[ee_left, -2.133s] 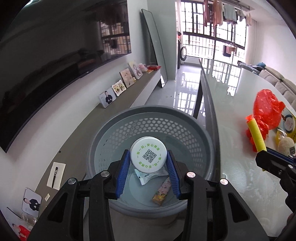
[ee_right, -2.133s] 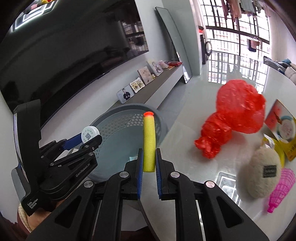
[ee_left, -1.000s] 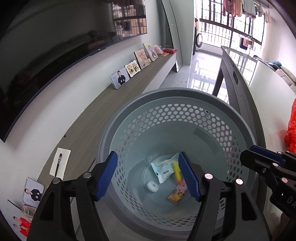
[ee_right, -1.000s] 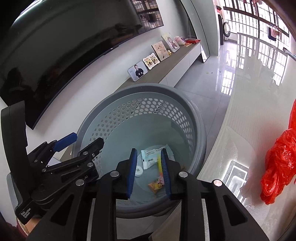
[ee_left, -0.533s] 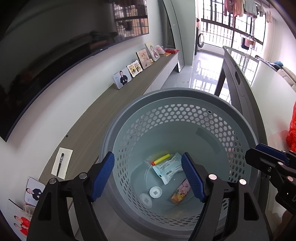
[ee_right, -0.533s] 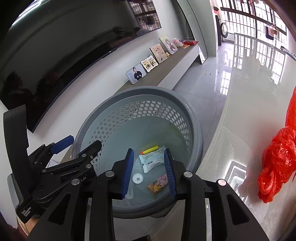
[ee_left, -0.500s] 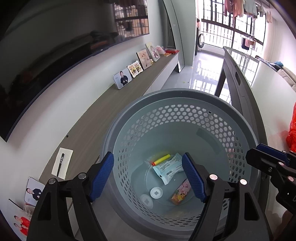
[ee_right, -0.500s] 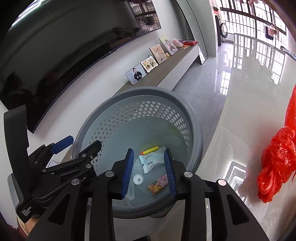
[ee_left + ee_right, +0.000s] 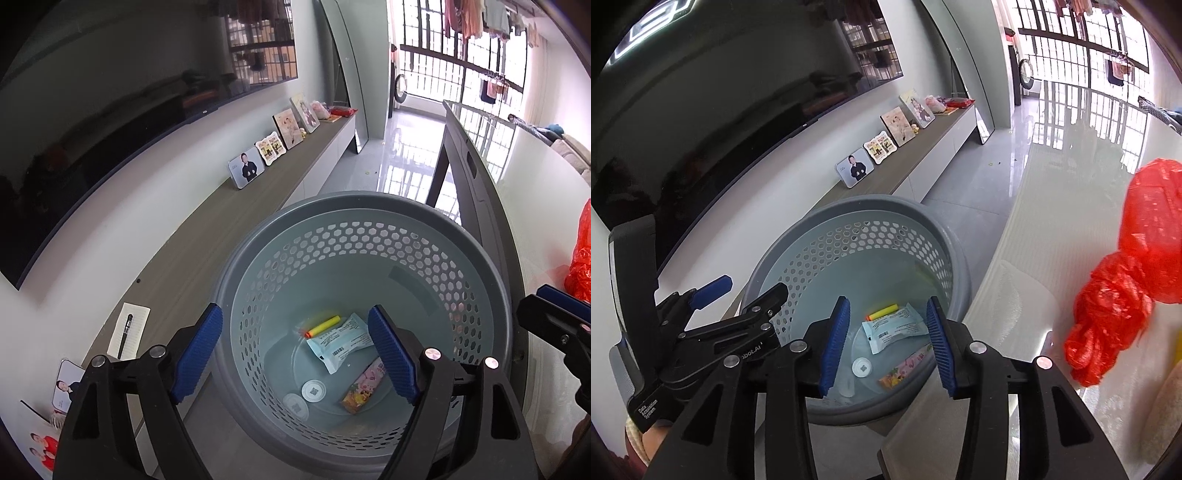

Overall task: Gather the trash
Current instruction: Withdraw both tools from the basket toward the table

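Observation:
A grey perforated bin stands on the floor beside the table; it also shows in the right wrist view. In it lie a yellow foam dart, a pale blue wrapper, a pink snack packet and two white round lids. My left gripper is open and empty above the bin. My right gripper is open and empty above the bin's near rim. A crumpled red plastic bag lies on the white table to the right.
A low wooden TV shelf with photo frames runs along the wall under a large dark screen. A notepad with a pen lies on it. A beige round object sits at the table's right edge.
Both grippers let go: the white lid and the yellow dart dropped into the bin and now lie on its bottom. Both jaws opened wider and moved over the bin.

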